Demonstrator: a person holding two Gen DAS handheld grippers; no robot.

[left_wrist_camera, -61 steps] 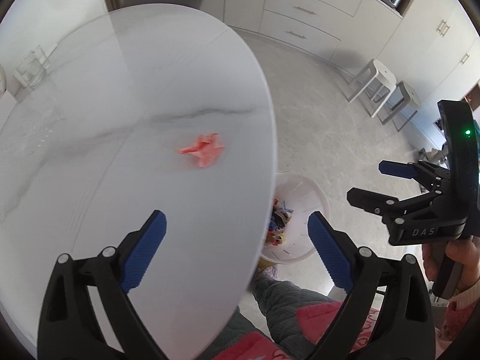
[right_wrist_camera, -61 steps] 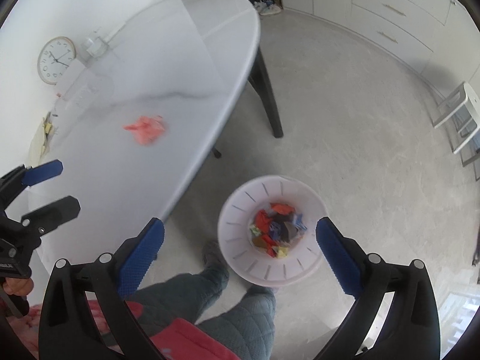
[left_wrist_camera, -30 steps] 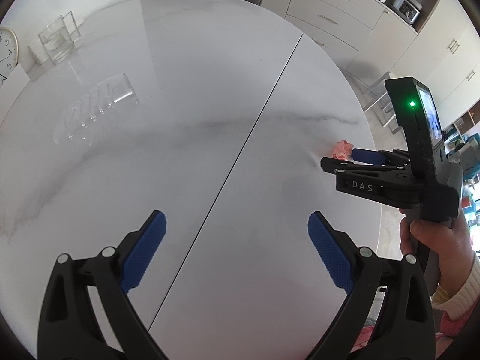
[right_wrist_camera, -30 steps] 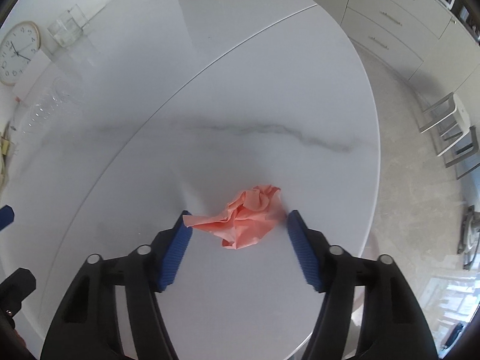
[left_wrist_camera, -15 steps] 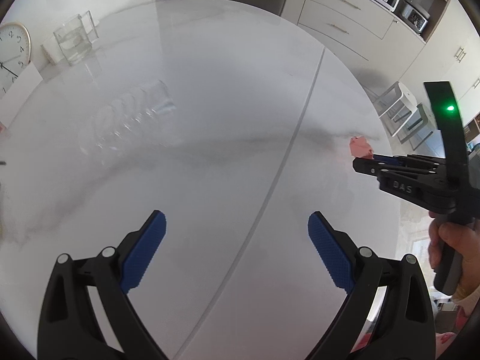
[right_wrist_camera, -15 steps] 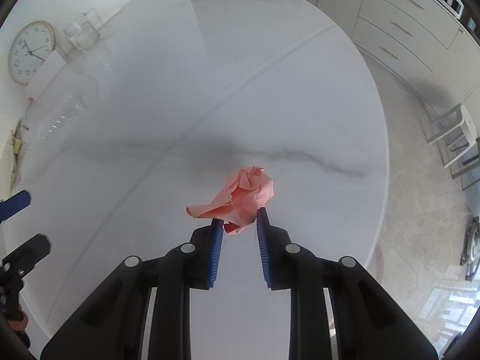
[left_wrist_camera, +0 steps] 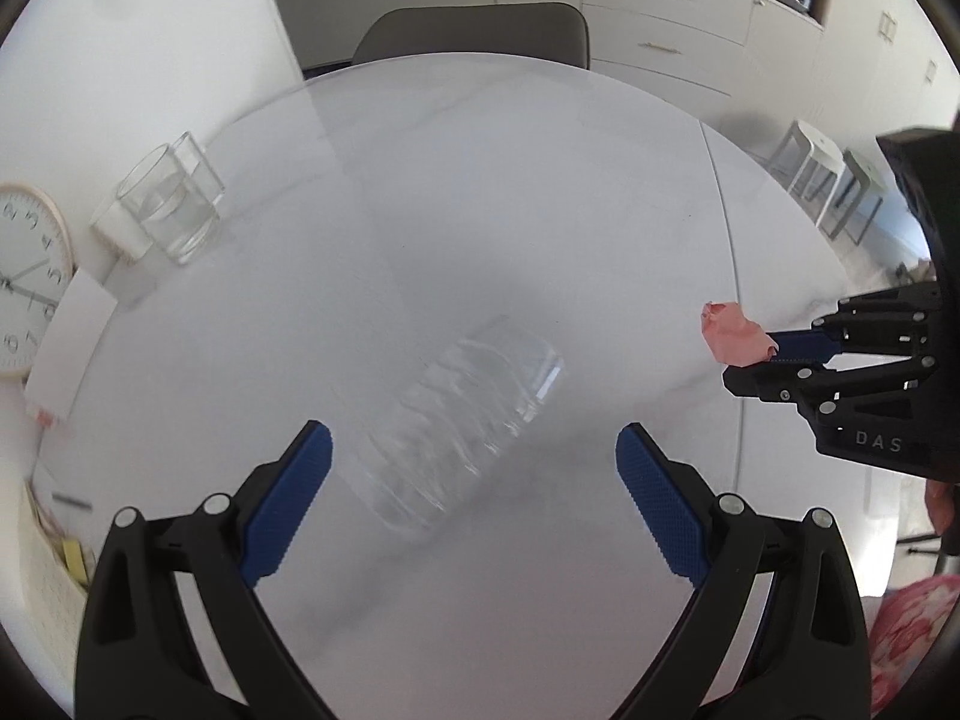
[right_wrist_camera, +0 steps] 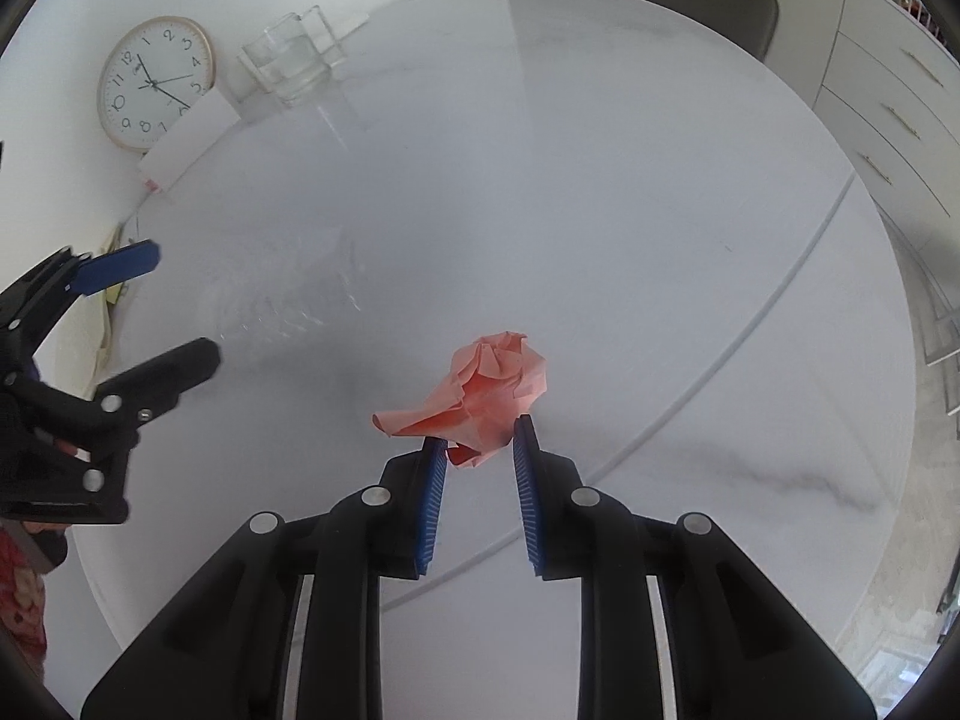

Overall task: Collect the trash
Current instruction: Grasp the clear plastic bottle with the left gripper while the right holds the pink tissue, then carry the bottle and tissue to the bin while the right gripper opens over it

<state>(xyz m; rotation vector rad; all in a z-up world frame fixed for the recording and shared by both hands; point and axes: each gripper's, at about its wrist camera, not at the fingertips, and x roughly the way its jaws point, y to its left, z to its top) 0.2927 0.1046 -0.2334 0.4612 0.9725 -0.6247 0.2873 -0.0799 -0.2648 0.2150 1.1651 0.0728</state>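
- Right gripper [right_wrist_camera: 475, 441]: blue ribbed pads pinched on crumpled pink paper [right_wrist_camera: 486, 387], held clear above the table [right_wrist_camera: 600, 210], presumably for binning.
- Left gripper [left_wrist_camera: 474, 501]: jaws wide, empty, poised over a clear ridged plastic bottle [left_wrist_camera: 474, 426] lying flat.
- Table: glossy white marble, rounded.

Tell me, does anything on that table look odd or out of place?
Yes. A clear plastic bottle lies on its side on the white table, while the glass near the wall stands upright. The crumpled pink paper is pinched in the right gripper. Nothing looks spilled.
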